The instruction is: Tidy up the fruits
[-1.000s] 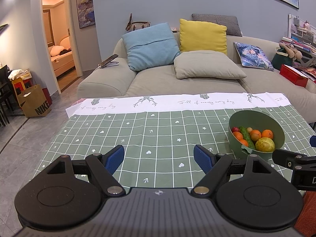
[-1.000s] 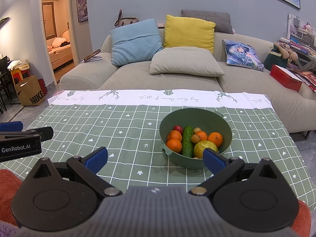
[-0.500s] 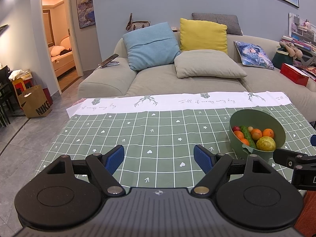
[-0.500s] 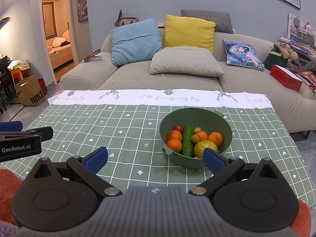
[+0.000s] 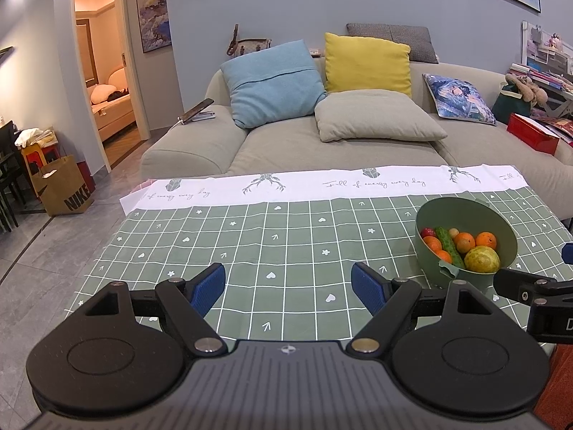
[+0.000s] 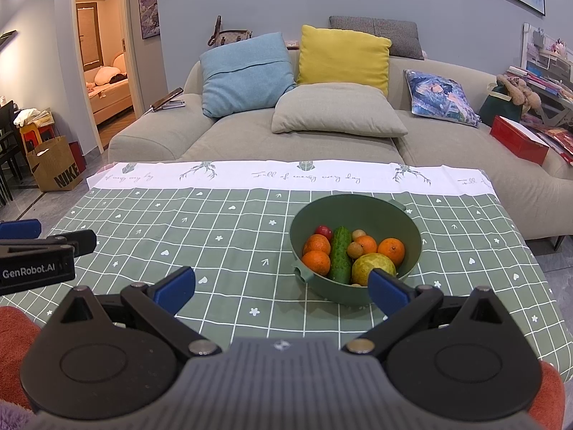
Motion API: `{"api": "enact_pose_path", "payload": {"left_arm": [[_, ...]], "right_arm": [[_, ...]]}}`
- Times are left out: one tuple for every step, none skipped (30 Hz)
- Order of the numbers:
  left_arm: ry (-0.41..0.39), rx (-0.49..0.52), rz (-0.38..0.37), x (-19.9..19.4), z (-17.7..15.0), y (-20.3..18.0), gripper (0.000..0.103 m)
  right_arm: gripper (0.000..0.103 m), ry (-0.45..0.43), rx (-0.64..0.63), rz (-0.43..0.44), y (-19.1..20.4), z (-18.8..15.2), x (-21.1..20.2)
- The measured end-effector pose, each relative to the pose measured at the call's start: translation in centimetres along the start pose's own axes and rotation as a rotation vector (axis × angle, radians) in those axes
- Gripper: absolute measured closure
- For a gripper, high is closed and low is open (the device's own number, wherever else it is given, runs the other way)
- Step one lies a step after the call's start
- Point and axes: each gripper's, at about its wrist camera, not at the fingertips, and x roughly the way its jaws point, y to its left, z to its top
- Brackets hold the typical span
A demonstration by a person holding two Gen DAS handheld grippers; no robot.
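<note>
A green bowl (image 6: 404, 215) stands on the green checked tablecloth (image 6: 222, 236), right of centre. It holds several oranges (image 6: 391, 249), a cucumber (image 6: 340, 252), a yellow-green round fruit (image 6: 372, 267), a small red fruit (image 6: 323, 230) and small brown fruits. The bowl also shows in the left wrist view (image 5: 462, 211), at the right. My right gripper (image 6: 281, 286) is open and empty, just short of the bowl. My left gripper (image 5: 288, 285) is open and empty over bare cloth, left of the bowl.
A grey sofa (image 6: 229, 132) with several cushions stands behind the table's far edge. A red box (image 6: 517, 139) lies on its right end. A brown paper bag (image 5: 62, 186) stands on the floor at the left, near a doorway.
The left wrist view has shifted slightly, so the bowl sits a little lower and further right in it. The right gripper has not visibly moved. Both stay open.
</note>
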Motion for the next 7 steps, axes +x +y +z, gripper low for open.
{"api": "enact_pose_path", "payload": {"left_arm": [[0.000, 0.003, -0.002, 0.06, 0.08, -0.23, 0.010], [0.000, 0.005, -0.003, 0.09, 0.08, -0.07, 0.010], [0.000, 0.007, -0.003, 0.05, 0.11, -0.15, 0.010], [0.000, 0.010, -0.004, 0.05, 0.14, -0.23, 0.010], [-0.001, 0.010, -0.005, 0.09, 0.18, -0.19, 0.010], [-0.001, 0.009, -0.004, 0.09, 0.18, -0.20, 0.010], [0.000, 0.009, -0.005, 0.10, 0.18, -0.20, 0.009]], "right_arm": [[0.005, 0.001, 0.000, 0.000, 0.01, -0.06, 0.02], [0.005, 0.002, 0.000, 0.000, 0.01, -0.19, 0.11], [0.005, 0.004, 0.001, 0.001, 0.03, -0.24, 0.11], [0.005, 0.005, 0.001, 0.001, 0.04, -0.37, 0.18], [0.005, 0.007, 0.002, 0.001, 0.12, -0.45, 0.27], [0.005, 0.008, 0.002, 0.001, 0.16, -0.54, 0.27], [0.005, 0.009, 0.002, 0.002, 0.16, -0.58, 0.34]]}}
